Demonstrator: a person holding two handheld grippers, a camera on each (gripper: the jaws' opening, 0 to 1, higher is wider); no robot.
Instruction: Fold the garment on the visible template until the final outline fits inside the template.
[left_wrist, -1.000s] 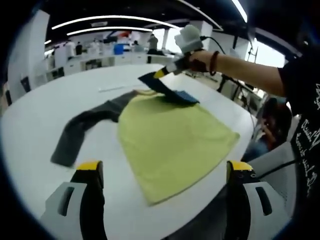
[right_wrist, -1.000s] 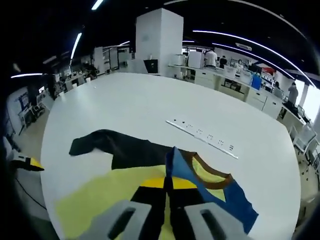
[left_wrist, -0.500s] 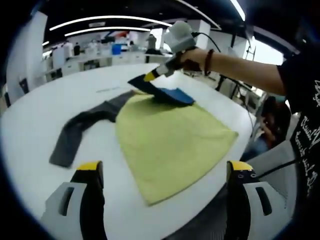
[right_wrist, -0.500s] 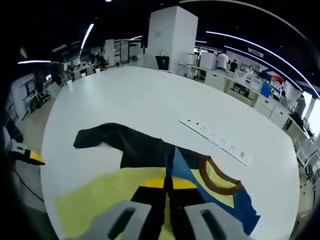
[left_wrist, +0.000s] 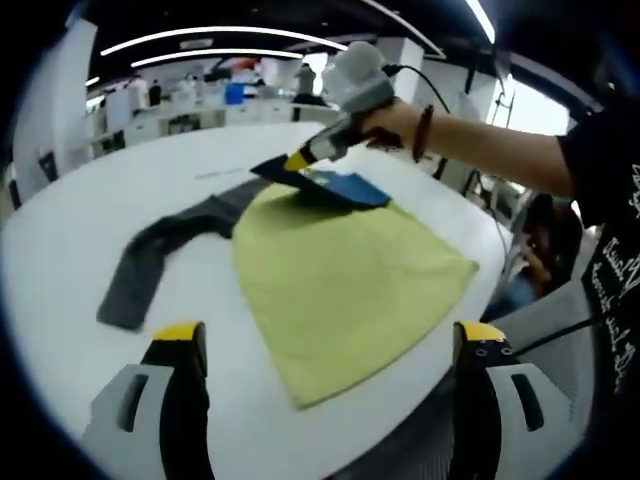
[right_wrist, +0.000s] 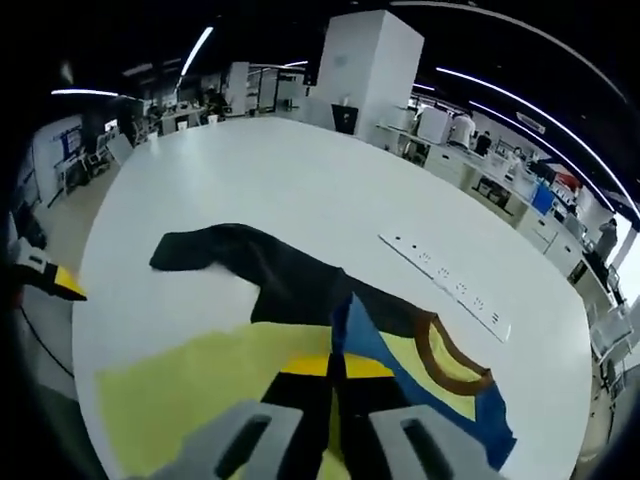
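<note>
A garment with a yellow body (left_wrist: 340, 280) lies flat on the white table (left_wrist: 60, 250). Its dark grey sleeve (left_wrist: 160, 255) stretches out to the left. My right gripper (left_wrist: 292, 163), held by a person's hand, is shut on the blue sleeve (left_wrist: 350, 188) and lifts it over the top of the yellow body. In the right gripper view the jaws (right_wrist: 337, 350) are closed on the blue sleeve (right_wrist: 400, 365), beside the brown collar (right_wrist: 445, 365) and above the grey sleeve (right_wrist: 230, 255). My left gripper (left_wrist: 330, 335) is open, hovering at the garment's near hem with nothing held.
A white power strip (right_wrist: 445, 285) lies on the table beyond the collar. The table edge (left_wrist: 470, 215) runs close to the garment's right side, with a chair beyond it. The person's arm (left_wrist: 480, 140) reaches in from the right. Desks and people stand far behind.
The right gripper has carried the blue sleeve a little to the left and lower, toward the grey sleeve side. The left gripper has stayed in place, open.
</note>
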